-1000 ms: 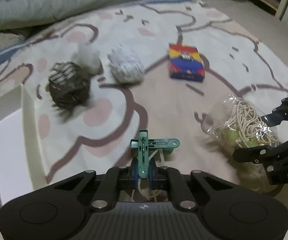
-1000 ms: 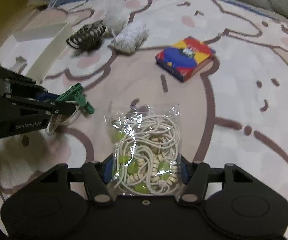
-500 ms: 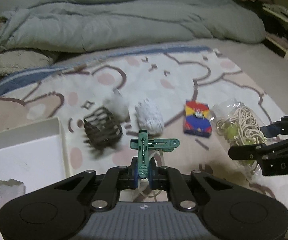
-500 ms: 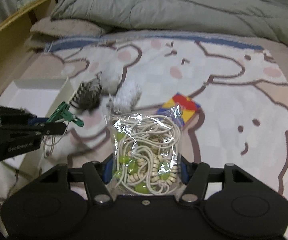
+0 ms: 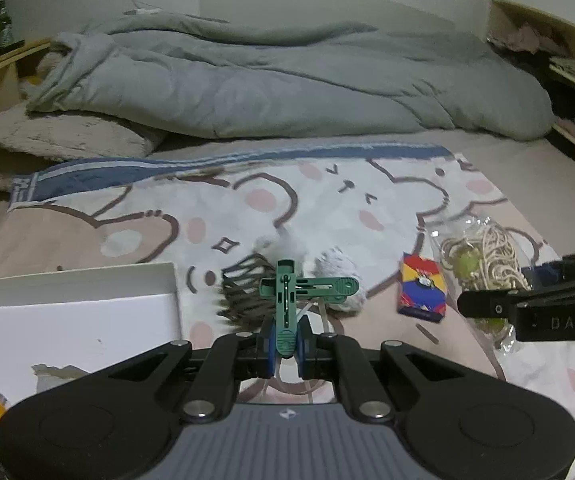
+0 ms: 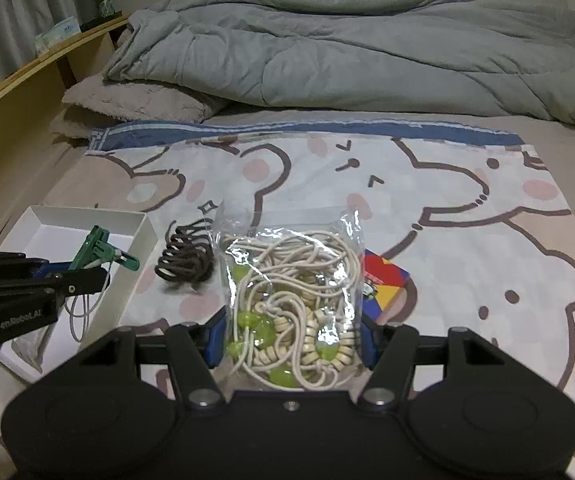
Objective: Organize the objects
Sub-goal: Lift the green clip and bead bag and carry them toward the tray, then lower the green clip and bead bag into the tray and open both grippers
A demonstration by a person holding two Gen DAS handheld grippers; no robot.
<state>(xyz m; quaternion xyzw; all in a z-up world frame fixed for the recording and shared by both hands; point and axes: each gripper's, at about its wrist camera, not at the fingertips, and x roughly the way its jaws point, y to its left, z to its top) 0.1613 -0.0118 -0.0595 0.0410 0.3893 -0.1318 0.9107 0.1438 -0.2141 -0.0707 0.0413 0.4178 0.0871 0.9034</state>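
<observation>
1. Bag point(image 6: 291, 304) – clear, glossy crinkled plastic.
2. Clip point(image 5: 287, 308) – smooth green plastic.
3. Box point(image 6: 139, 240) – matt white card, probably.
4. Duvet point(image 6: 347, 52) – soft grey quilted cloth.
5. Printed sheet point(image 6: 467, 240) – matt cloth.

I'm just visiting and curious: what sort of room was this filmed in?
Most likely a bedroom: a rumpled grey duvet lies on a bed, a cartoon bear blanket is spread over it, and a wooden bedside shelf stands alongside.

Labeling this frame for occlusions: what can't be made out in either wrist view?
- White box: near end cut off by the left view's edge; a tool arm covers part of it in the right view.
- Fuzzy white items: blurred, behind the green clip; kind unclear.
- Colourful box: mostly hidden by the cord bag in the right view.
</observation>
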